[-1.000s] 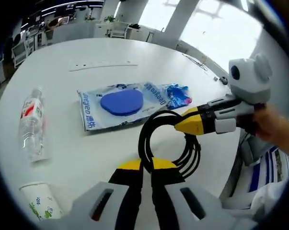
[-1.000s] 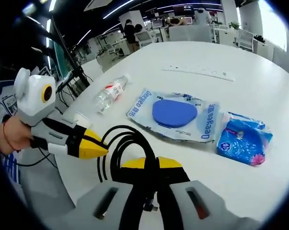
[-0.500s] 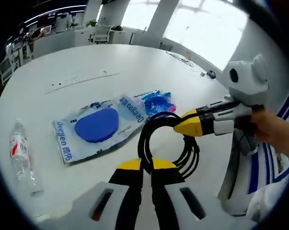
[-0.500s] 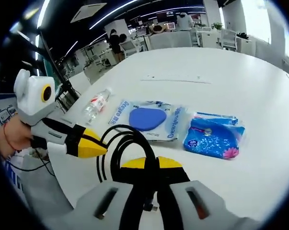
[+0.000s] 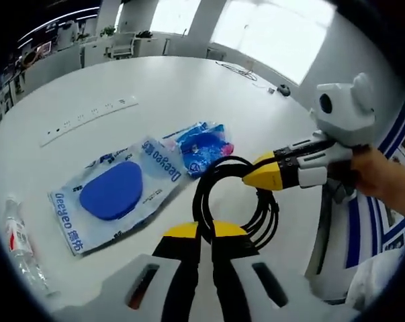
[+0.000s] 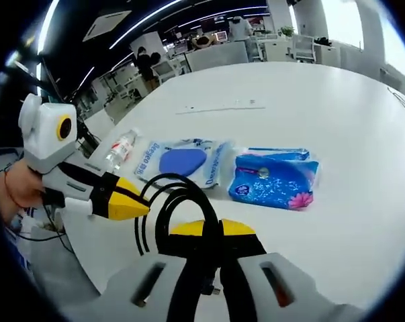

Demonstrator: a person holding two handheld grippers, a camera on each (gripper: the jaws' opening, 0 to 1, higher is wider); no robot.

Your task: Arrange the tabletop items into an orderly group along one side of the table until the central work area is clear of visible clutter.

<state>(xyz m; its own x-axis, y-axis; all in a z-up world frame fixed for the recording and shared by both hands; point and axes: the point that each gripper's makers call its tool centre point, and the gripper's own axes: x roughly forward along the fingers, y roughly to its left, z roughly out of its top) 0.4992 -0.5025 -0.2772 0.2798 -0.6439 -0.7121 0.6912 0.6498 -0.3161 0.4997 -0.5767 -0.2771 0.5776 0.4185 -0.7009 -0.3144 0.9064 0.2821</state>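
Both grippers carry the coiled black cable above the white round table.
The left gripper and the right gripper each clench the coil, probably to keep it looped; blue tissue pack lies beside the clear pouch with blue pad.

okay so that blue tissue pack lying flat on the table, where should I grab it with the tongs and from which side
Take the blue tissue pack across its short width near the middle, coming down from above. It lies flat on the white table, a soft low slab, and its far long edge looks free; the pouch crowds its left end.
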